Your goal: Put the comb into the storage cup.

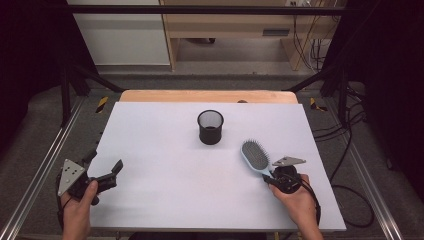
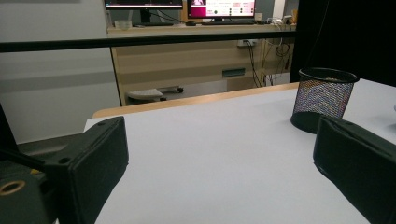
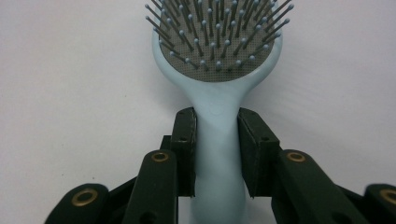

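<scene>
A light blue hairbrush (image 1: 255,157) with grey bristles lies at the right front of the white table (image 1: 165,150), head pointing away from the person. My right gripper (image 1: 271,176) is shut on the hairbrush's handle (image 3: 217,140), both black pads (image 3: 185,149) pressed against its sides. A black mesh cup (image 1: 210,127) stands upright near the table's middle, empty as far as I can see. My left gripper (image 1: 104,167) is open at the table's left front edge with nothing between its fingers (image 2: 93,163); the mesh cup (image 2: 322,100) shows ahead to its right.
A wooden strip (image 1: 207,96) borders the table's far edge. Metal rails (image 1: 45,165) run along both sides, with cables (image 1: 350,150) on the floor to the right. A wooden desk (image 2: 196,56) with monitors stands beyond the table.
</scene>
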`<act>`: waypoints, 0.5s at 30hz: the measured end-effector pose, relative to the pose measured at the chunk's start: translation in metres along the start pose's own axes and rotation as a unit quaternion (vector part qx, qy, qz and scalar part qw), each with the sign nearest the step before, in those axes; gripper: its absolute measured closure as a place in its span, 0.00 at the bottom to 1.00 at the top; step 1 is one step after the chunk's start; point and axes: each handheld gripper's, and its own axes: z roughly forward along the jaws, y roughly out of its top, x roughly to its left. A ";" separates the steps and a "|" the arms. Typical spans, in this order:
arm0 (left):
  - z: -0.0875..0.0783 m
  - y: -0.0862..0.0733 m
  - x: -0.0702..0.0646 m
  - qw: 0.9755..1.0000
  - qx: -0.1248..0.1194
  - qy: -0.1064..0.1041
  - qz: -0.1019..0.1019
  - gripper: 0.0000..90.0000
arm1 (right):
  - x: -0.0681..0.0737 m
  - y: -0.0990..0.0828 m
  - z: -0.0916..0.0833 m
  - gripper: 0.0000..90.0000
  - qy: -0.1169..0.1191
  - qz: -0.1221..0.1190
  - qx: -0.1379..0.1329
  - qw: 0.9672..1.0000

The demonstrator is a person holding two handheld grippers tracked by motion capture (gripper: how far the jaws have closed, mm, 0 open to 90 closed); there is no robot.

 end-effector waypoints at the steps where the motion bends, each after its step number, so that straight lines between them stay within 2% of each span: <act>1: 0.000 0.000 -0.001 1.000 0.002 0.000 0.001 0.04 | -0.001 0.000 -0.002 0.77 0.000 0.001 -0.006 1.000; 7: 0.001 0.000 -0.002 1.000 0.004 -0.001 0.004 0.04 | -0.002 0.004 -0.006 0.77 -0.002 -0.003 -0.051 0.999; 15: 0.003 0.000 -0.003 1.000 0.001 -0.009 -0.018 0.03 | 0.004 0.016 -0.010 0.77 -0.007 -0.019 -0.099 0.995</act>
